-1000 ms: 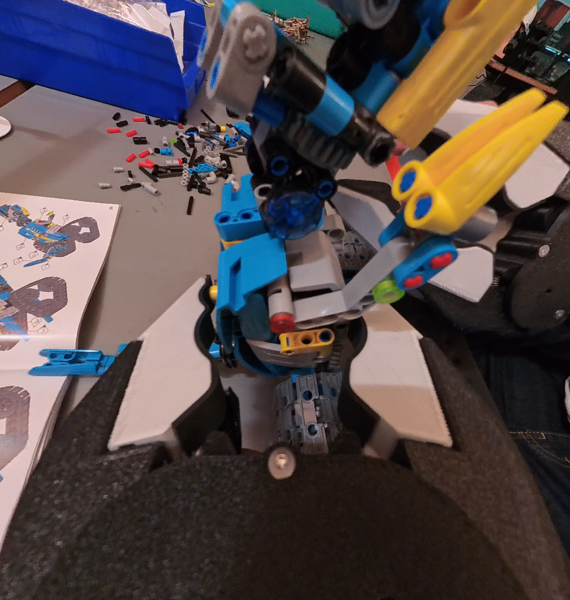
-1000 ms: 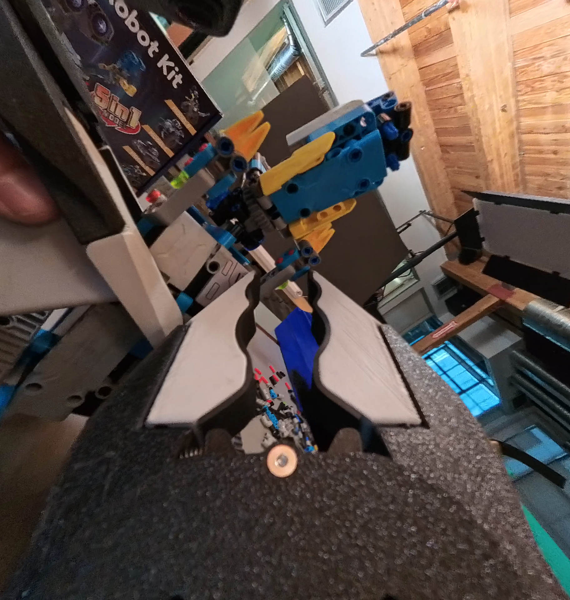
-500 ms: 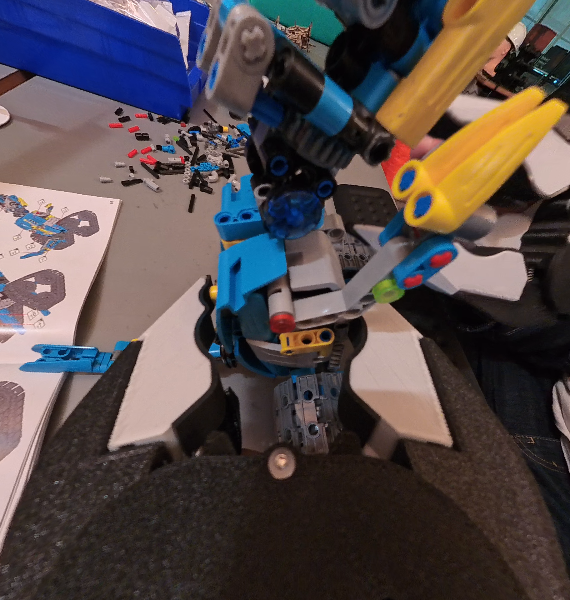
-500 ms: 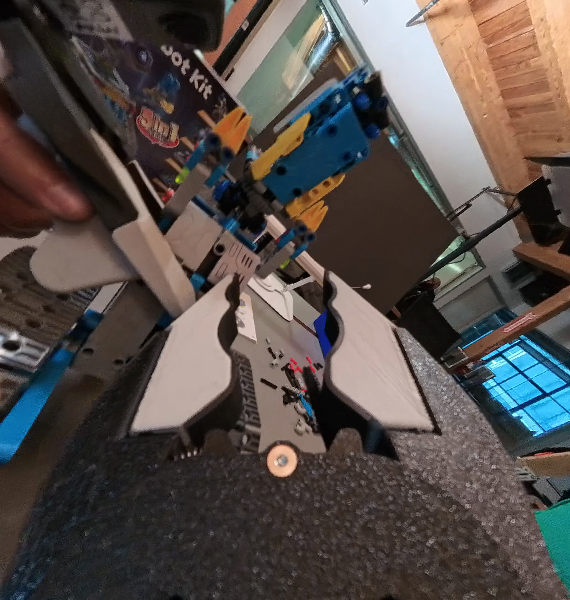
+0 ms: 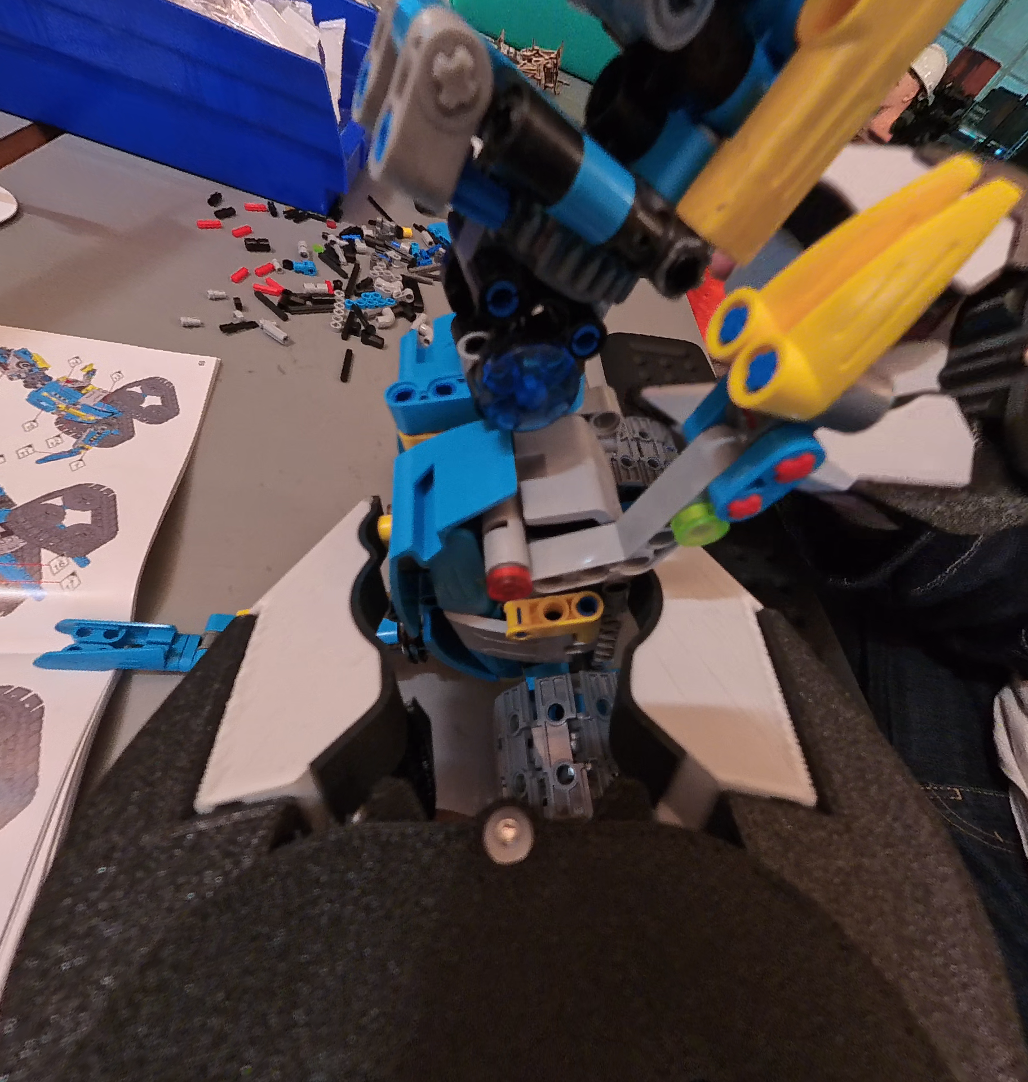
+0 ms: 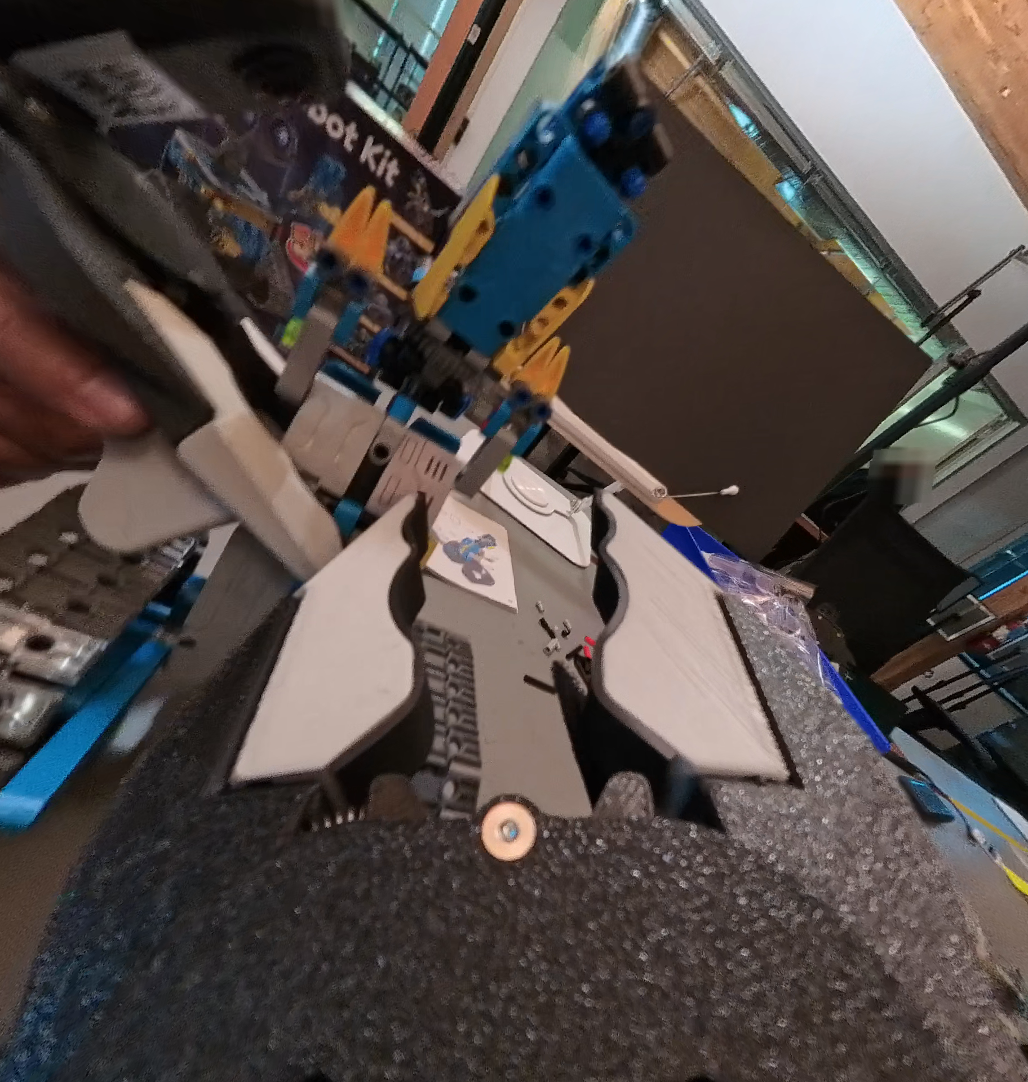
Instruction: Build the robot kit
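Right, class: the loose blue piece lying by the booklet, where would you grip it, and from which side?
Probably across the narrow middle of the loose blue piece, coming down from above. It lies flat on the table beside the booklet, so only its long sides fit between tongs; its right end is hidden.

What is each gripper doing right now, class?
Left gripper: shut on the brick robot model.
Right gripper: open, holding nothing.

Left gripper (image 5: 509, 591) and right gripper (image 6: 509, 591) — black foam bodies, pale grey jaws, 1 silver screw each.
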### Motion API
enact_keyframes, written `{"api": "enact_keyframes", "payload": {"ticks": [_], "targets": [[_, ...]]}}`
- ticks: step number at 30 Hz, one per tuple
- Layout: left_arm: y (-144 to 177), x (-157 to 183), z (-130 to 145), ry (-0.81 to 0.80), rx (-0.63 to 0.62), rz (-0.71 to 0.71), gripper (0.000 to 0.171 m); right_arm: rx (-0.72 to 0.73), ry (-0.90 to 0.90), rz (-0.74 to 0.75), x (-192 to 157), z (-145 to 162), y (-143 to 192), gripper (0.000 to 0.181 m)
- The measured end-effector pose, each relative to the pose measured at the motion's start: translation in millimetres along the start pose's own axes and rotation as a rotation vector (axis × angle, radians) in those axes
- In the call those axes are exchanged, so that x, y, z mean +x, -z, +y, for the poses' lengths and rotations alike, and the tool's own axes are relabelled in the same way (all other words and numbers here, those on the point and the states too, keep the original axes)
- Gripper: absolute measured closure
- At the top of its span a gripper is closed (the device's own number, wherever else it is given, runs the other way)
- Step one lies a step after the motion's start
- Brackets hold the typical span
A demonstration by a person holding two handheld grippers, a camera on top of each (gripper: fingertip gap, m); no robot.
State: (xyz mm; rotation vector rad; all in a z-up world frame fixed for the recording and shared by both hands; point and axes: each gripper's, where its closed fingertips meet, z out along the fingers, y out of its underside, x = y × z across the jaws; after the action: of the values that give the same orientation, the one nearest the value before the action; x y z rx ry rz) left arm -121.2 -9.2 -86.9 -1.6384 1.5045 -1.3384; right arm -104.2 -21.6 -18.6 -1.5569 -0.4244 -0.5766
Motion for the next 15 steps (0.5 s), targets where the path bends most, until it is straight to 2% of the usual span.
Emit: {"api": "enact_keyframes", "payload": {"ticks": [6, 12, 15], "targets": [[0.1, -0.1, 0.1, 0.002, 0.000, -0.002, 0.088, 0.005, -0.046, -0.010, 0.8, -12.1, -20.8, 0.123], [0.1, 0.1, 0.2, 0.003, 0.001, 0.002, 0.088, 0.026, -0.050, -0.065, -15.2, -1.8, -7.7, 0.135], [0.1, -0.2, 0.3, 0.006, 0.004, 0.006, 0.088, -0.003, -0.036, -0.083, -16.0, 6.8, -1.5, 0.121]]}}
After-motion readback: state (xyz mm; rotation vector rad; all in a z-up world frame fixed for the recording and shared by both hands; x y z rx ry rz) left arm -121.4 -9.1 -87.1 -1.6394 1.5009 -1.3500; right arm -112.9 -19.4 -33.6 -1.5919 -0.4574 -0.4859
